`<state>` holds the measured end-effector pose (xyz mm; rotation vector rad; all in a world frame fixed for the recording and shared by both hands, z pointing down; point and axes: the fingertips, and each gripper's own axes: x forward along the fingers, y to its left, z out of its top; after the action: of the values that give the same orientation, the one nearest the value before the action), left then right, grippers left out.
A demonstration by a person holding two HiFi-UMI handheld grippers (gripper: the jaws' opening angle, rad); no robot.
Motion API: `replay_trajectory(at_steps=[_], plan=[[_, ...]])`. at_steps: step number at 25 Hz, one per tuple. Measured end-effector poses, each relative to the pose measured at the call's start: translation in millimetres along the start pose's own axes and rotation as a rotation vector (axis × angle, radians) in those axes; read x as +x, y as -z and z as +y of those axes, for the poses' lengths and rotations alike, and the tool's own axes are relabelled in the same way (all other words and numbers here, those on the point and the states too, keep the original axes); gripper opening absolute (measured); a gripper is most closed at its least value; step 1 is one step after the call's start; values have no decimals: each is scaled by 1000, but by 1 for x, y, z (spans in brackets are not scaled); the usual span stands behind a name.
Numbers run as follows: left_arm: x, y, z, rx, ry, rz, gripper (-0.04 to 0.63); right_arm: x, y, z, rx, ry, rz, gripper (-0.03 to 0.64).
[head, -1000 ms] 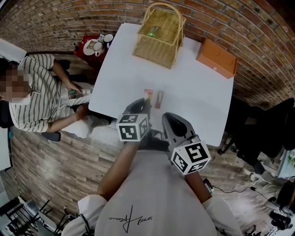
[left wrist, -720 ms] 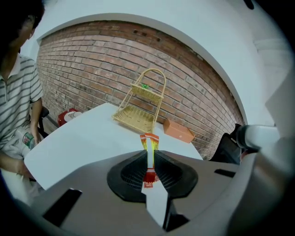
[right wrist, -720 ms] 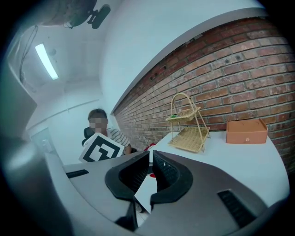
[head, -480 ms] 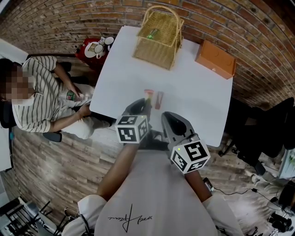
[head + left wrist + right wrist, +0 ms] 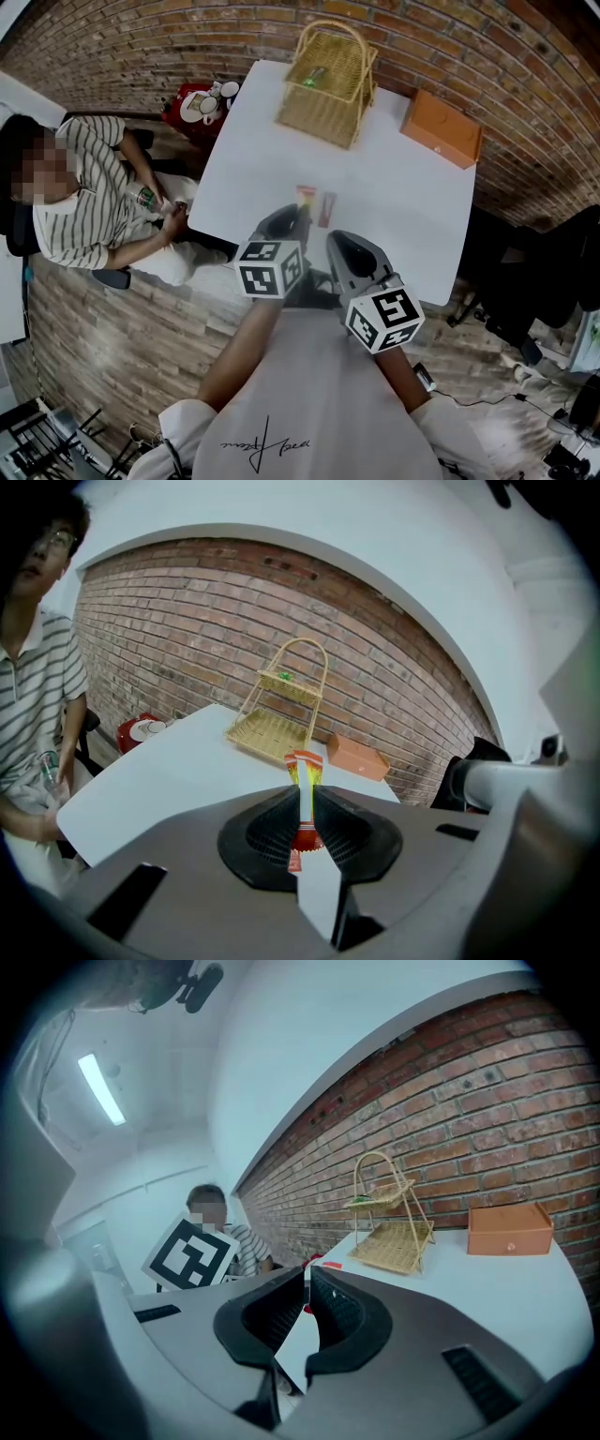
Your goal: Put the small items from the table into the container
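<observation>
A red and yellow sachet (image 5: 303,772) stands on edge between the jaws of my left gripper (image 5: 304,808), which is shut on it just above the white table (image 5: 394,187). From the head view, the sachet (image 5: 305,196) sticks out ahead of that gripper (image 5: 294,216). A second red sachet (image 5: 325,208) lies flat on the table just right of it. My right gripper (image 5: 339,240) hangs near the table's front edge, shut with nothing in it (image 5: 307,1290). The two-tier wicker basket (image 5: 328,84) stands at the far edge, a green item (image 5: 312,75) on its upper shelf.
An orange box (image 5: 442,127) sits at the table's far right corner. A person in a striped shirt (image 5: 84,197) sits to the left of the table. A red stand with cups (image 5: 202,101) is beyond the far left corner. A brick wall runs behind.
My left gripper has lifted a little with the sachet in its jaws. The right gripper has stayed where it was.
</observation>
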<state>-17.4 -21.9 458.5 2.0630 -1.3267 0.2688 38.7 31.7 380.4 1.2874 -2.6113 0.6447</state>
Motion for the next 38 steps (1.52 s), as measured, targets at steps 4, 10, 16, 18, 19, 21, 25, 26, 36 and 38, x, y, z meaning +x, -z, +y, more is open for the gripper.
replay_trajectory(at_steps=[4,10,16,18,19,21,25,26,36,38], plan=[[-3,-7,-3,3,3,-14,49,0,-2,0,2,-6,-5,23],[-7,-21,-10,19,15,-39,49,4,-5,0,10,-11,-10,23],[-10,-26,-7,18,14,-50,49,7,-4,0,7,-10,-1,23],[-9,-27,-7,15,14,-53,49,7,-5,-1,7,-10,-2,23],[-9,-28,-8,14,15,-55,49,7,-5,-2,8,-10,-3,23],[-8,-32,-10,17,20,-61,49,8,-7,-3,7,-11,-5,23],[-8,-37,-10,24,25,-68,49,12,-9,-1,3,-17,-4,23],[-8,-38,-9,25,24,-67,49,13,-9,-1,2,-18,-4,23],[-3,-52,-4,29,28,-80,48,23,-13,-4,1,-16,-5,23],[-2,-56,-4,30,32,-85,48,24,-14,-6,4,-10,-6,23]])
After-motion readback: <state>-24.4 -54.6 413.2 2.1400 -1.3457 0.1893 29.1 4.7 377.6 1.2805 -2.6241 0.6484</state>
